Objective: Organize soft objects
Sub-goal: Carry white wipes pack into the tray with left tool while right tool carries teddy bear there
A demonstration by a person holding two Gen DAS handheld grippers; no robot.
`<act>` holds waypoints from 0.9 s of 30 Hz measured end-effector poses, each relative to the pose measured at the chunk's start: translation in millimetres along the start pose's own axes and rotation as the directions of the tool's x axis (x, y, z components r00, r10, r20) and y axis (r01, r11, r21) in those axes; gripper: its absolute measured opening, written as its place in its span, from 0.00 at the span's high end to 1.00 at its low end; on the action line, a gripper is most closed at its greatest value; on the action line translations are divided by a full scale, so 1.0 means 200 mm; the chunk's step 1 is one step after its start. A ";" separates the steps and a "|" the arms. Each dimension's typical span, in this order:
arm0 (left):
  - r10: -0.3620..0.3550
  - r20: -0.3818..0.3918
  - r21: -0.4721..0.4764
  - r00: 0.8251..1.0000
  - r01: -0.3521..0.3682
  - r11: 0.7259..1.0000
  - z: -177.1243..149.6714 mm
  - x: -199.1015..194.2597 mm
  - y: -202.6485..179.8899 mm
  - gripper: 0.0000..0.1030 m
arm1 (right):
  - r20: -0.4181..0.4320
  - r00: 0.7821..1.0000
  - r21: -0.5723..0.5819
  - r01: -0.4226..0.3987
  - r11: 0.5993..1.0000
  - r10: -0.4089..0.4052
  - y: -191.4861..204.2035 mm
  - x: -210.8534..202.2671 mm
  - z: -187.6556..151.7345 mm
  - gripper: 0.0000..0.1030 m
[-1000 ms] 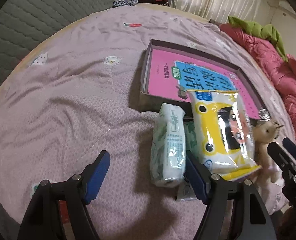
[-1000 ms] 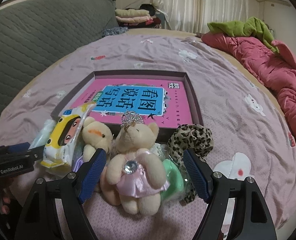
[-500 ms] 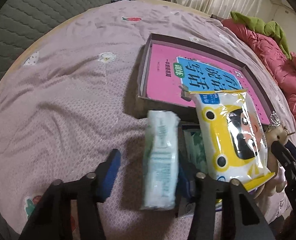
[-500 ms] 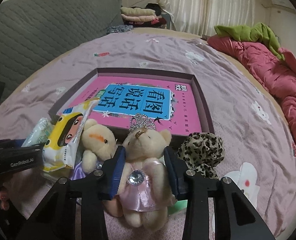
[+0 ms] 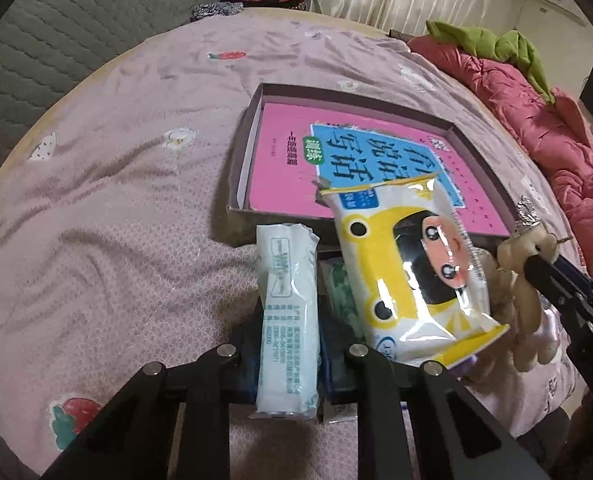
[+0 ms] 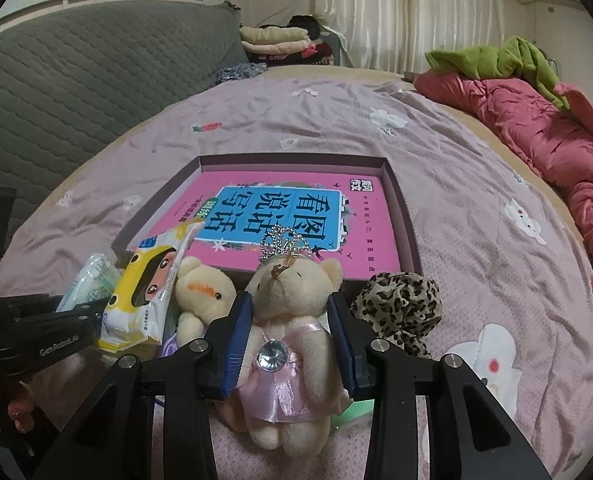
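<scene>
My left gripper is shut on a white-green tissue pack lying lengthwise on the bed. A yellow cartoon wipes pack leans beside it against the box edge. My right gripper is shut on a cream teddy bear in a pink dress with a crown. A second small cream plush sits to its left, a leopard-print soft item to its right. An open shallow box with a pink book inside lies just behind them.
A red quilt with a green cloth lies along the right of the bed. A grey padded headboard is at the left, folded clothes at the back. The pink bedsheet spreads left of the box.
Both grippers moved forward and closed: the left one onto the tissue pack, the right one onto the crowned teddy bear. The bear now sits a little higher in the right wrist view.
</scene>
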State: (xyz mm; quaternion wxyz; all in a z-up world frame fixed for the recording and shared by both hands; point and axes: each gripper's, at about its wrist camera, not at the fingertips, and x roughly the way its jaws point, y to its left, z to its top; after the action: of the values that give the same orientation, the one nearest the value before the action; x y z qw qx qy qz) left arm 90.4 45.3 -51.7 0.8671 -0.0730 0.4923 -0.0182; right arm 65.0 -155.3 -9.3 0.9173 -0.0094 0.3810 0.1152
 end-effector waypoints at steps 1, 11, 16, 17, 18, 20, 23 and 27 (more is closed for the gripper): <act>0.002 0.003 0.002 1.000 -0.002 1.000 0.00 -0.01 0.00 0.80 | 0.001 1.000 0.007 -0.007 1.000 0.007 0.00 -0.01 0.01 0.61; 0.025 0.074 0.025 0.997 -0.027 0.999 0.05 -0.15 -0.01 0.79 | 0.030 1.000 0.013 -0.005 1.000 0.005 -0.02 -0.06 0.05 0.61; 0.032 0.096 0.032 0.995 -0.035 0.999 0.11 -0.19 -0.01 0.79 | 0.051 0.999 0.016 0.006 1.000 -0.007 -0.03 -0.07 0.11 0.61; 0.039 0.103 0.035 0.994 -0.043 0.998 0.13 -0.19 -0.01 0.79 | 0.057 0.998 0.019 0.006 1.000 -0.007 -0.04 -0.07 0.12 0.61; 0.044 0.108 0.038 0.993 -0.049 0.998 0.15 -0.19 -0.02 0.79 | 0.064 0.998 0.019 0.011 1.000 -0.012 -0.04 -0.07 0.13 0.61; 0.044 0.116 0.035 0.992 -0.049 0.998 0.18 -0.19 -0.02 0.80 | 0.077 0.997 0.020 0.015 1.000 -0.017 -0.05 -0.08 0.16 0.61; 0.046 0.125 0.035 0.991 -0.051 0.998 0.23 -0.18 -0.02 0.79 | 0.095 0.995 0.025 0.013 1.000 -0.016 -0.06 -0.08 0.20 0.61; 0.044 0.133 0.055 0.990 -0.052 0.997 0.28 -0.17 -0.05 0.79 | 0.116 0.993 0.040 0.006 0.999 -0.010 -0.09 -0.07 0.26 0.61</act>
State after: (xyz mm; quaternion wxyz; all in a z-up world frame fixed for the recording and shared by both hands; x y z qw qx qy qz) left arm 121.6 44.8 6.2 0.8998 -0.0368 0.4347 -0.0070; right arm 96.4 -170.6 36.3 0.9384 0.0142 0.3291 0.1042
